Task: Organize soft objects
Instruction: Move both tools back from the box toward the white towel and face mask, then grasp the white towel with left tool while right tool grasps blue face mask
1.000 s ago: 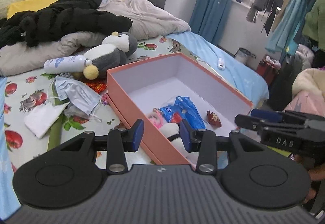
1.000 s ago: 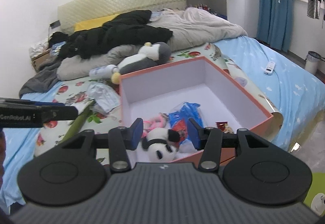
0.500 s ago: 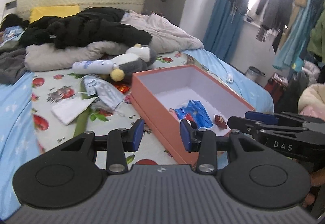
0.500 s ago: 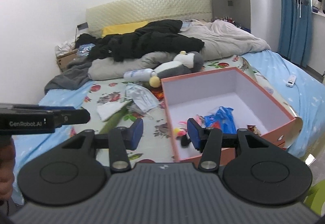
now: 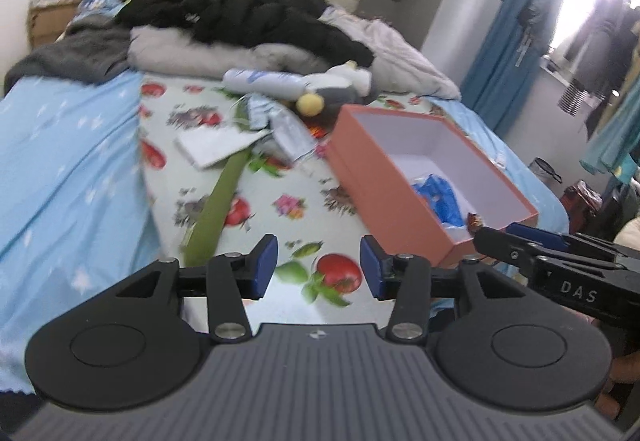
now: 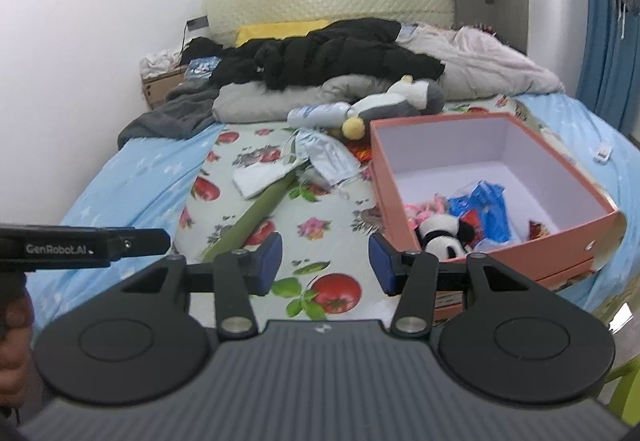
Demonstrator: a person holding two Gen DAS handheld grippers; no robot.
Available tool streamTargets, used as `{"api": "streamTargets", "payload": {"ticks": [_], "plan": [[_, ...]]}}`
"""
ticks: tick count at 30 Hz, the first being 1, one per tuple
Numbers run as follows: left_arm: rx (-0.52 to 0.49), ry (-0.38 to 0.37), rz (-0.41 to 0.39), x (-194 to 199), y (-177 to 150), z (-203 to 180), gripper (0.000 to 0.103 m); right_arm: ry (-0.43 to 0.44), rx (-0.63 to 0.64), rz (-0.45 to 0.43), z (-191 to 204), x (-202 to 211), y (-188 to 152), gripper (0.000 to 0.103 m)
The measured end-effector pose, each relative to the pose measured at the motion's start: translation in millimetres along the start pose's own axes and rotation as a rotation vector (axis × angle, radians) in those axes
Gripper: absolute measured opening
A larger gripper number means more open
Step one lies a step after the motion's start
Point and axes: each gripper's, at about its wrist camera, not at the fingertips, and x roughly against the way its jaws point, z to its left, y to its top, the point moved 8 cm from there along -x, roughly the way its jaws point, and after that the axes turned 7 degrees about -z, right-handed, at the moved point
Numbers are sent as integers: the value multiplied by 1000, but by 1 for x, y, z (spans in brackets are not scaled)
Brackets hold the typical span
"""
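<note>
Left gripper [image 5: 318, 267]: the fingers have just been opening and stand apart, with nothing between them, above the fruit-print sheet [image 5: 288, 209].
Right gripper [image 6: 324, 261]: the fingers are apart and hold nothing, over the same sheet.
Pink box [image 6: 394, 197]: open, on the bed, to the right of both grippers.
Panda toy [image 6: 444, 235]: lies inside the box, at its near corner, beside a blue bag [image 6: 486, 209].
Penguin plush [image 6: 404, 99]: lies on the bed behind the box, next to a white bottle [image 6: 318, 113].
Face mask [image 6: 330, 157]: on the sheet, left of the box.
</note>
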Motion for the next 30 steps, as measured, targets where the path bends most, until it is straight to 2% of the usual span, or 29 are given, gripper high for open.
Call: {"api": "streamTargets", "payload": {"ticks": [5,9,16,24,27,30], "plan": [[21,52,29,-9,-6,24,52,11,21,32,8,-26,-3,51],[41,72,54,-33,-1,41,54,3,16,52,6,-55,3,51],[75,67,101,-103,10,71,54,12,43,95,10,-126,19,51],[63,113,149,-190,24,118,54,30,33,152,13,-217,21,51],[49,121,164,-219,30,131,59,30,33,163,13,-254,23,51],[39,127,180,-252,36,142,59,27,20,174,11,-290,25,51]]}}
